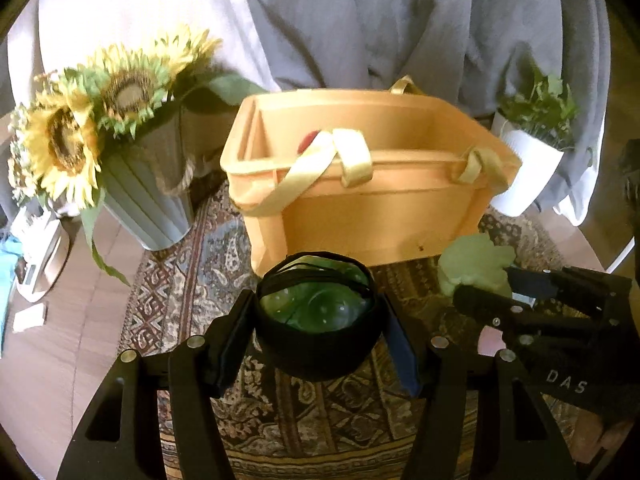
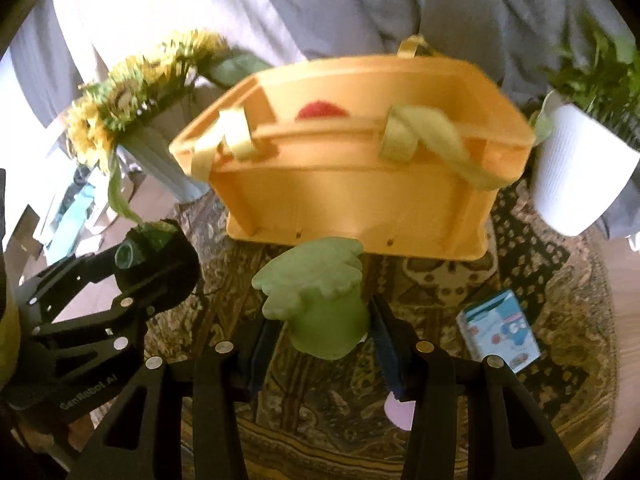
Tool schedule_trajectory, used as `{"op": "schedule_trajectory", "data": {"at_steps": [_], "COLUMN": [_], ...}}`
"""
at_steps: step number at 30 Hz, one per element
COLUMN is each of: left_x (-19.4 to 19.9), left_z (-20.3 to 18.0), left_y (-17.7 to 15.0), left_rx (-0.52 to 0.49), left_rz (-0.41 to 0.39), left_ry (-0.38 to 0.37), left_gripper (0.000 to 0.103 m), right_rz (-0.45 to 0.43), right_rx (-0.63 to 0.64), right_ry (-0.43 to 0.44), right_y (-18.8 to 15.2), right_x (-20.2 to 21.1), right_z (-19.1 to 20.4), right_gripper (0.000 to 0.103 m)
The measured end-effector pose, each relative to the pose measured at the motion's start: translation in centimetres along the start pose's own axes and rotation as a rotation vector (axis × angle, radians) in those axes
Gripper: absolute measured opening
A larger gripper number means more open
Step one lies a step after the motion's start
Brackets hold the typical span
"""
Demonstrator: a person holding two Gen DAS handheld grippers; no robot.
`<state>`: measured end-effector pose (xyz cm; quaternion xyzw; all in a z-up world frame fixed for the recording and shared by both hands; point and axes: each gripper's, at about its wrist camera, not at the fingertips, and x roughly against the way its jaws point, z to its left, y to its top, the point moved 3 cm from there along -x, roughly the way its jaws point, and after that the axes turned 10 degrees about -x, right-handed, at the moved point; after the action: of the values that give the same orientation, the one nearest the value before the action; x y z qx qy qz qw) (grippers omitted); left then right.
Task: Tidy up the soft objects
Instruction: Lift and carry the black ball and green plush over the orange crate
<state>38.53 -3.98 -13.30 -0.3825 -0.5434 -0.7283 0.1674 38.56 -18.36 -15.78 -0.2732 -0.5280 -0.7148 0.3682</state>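
My left gripper (image 1: 318, 340) is shut on a black soft pouch with green filling (image 1: 316, 316), held just in front of the orange storage bin (image 1: 360, 216). It also shows at the left of the right wrist view (image 2: 160, 264). My right gripper (image 2: 320, 336) is shut on a pale green plush toy (image 2: 320, 300), also in front of the bin (image 2: 352, 184). The plush shows in the left wrist view (image 1: 476, 264) beside my right gripper. A red soft item (image 2: 322, 111) lies inside the bin. Yellow fabric handles (image 2: 424, 136) drape over the bin's rim.
A grey vase of sunflowers (image 1: 100, 136) stands left of the bin. A white pot with a green plant (image 2: 576, 168) stands to its right. A small blue-white box (image 2: 500, 332) lies on the patterned rug (image 2: 440, 280). A grey curtain (image 1: 360, 20) hangs behind.
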Motion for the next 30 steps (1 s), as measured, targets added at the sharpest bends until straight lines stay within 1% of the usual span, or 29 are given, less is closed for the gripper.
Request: {"op": "schedule_trajectory", "data": {"at_steps": [9, 16, 30], "left_x": [2.2, 3.9, 5.1], "left_z": [-0.4, -0.7, -0.4], "left_y": [1.6, 3.6, 7.6], "left_rx": [0.008, -0.003, -0.007], "left_rz": [-0.063, -0.124, -0.216], "left_ry": [0.007, 0.019, 0.033], "left_gripper": [0.062, 0.062, 0.062], "right_rz": [-0.116, -0.191, -0.33], "right_rx": [0.002, -0.003, -0.014], "right_ry": [-0.005, -0.008, -0.008], "right_y": [1.6, 3.0, 6.7], "right_x": [3.4, 5.7, 8.8], "right_z": [0.6, 0.3, 0.2], "right_gripper": [0.047, 0.047, 0.047]}}
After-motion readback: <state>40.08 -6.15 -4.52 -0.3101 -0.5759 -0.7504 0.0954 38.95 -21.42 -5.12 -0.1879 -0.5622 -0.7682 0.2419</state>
